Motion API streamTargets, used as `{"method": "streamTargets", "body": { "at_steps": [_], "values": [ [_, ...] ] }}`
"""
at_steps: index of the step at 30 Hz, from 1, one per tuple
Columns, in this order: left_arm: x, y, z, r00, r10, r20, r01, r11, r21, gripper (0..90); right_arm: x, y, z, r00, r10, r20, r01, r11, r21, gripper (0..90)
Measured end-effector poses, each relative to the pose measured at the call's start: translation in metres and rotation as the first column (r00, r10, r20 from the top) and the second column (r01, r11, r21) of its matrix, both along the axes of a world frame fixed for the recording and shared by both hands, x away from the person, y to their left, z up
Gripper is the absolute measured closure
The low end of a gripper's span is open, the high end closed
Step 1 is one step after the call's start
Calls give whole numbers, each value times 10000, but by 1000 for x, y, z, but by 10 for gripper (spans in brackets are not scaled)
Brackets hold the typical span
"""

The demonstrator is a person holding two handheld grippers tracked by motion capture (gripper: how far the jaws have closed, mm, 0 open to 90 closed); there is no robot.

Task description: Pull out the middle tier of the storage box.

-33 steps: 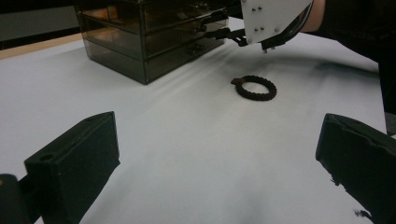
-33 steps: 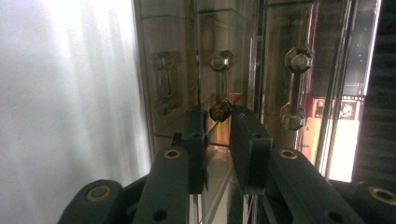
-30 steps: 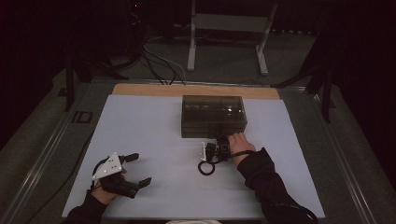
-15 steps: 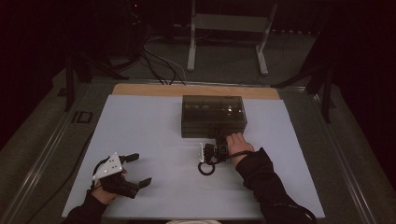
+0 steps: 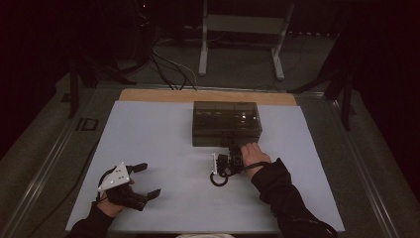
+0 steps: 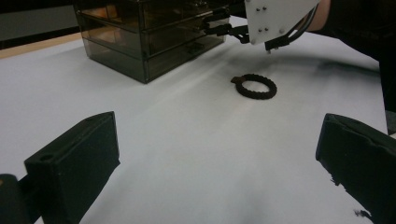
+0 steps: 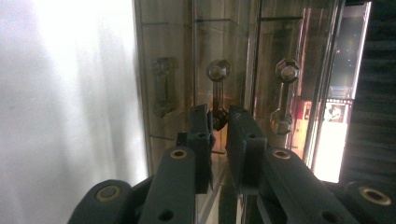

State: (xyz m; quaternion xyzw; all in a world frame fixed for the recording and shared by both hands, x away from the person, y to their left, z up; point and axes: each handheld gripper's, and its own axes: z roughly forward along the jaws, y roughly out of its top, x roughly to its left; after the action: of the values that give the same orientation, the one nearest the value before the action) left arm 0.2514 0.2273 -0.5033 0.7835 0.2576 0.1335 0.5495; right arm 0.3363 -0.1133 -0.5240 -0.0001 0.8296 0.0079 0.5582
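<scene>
Right gripper view: smoky translucent drawer handle (image 7: 217, 93) between tongs (image 7: 218, 122)

I count two grippers, one in each of my hands: my left gripper (image 5: 143, 179) and my right gripper (image 5: 229, 148). Each has two black jaws, so four jaws in all. One bench (image 5: 163, 134) carries everything. On it stands one smoky drawer box (image 5: 226, 123). Its front shows three drawers, and I count three handles: the first handle (image 7: 161, 86), the middle handle (image 7: 217, 88) and the third handle (image 7: 285, 95). One black ring (image 6: 255, 86) lies on the bench. Behind the bench I see one metal stand (image 5: 245, 29)
</scene>
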Motion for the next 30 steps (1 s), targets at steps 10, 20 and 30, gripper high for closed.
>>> {"method": "streamTargets", "body": {
  "at_steps": [10, 20, 30],
  "values": [
    [0, -1, 0, 10000, -20, -15, 20, 10000, 21, 8, -9, -1, -1, 9999, 117, -79, -118, 9999, -39, 803],
    [0, 0, 0, 10000, 3, -6, -2, 10000, 27, 8, -8, -2, 0, 9998, 139, -146, -138, 9999, 83, 801],
    [0, 0, 0, 10000, 1, 17, -1, 10000, 23, 9, -7, -2, 2, 9994, 128, -317, -125, 9999, 91, 798]
  ]
}}
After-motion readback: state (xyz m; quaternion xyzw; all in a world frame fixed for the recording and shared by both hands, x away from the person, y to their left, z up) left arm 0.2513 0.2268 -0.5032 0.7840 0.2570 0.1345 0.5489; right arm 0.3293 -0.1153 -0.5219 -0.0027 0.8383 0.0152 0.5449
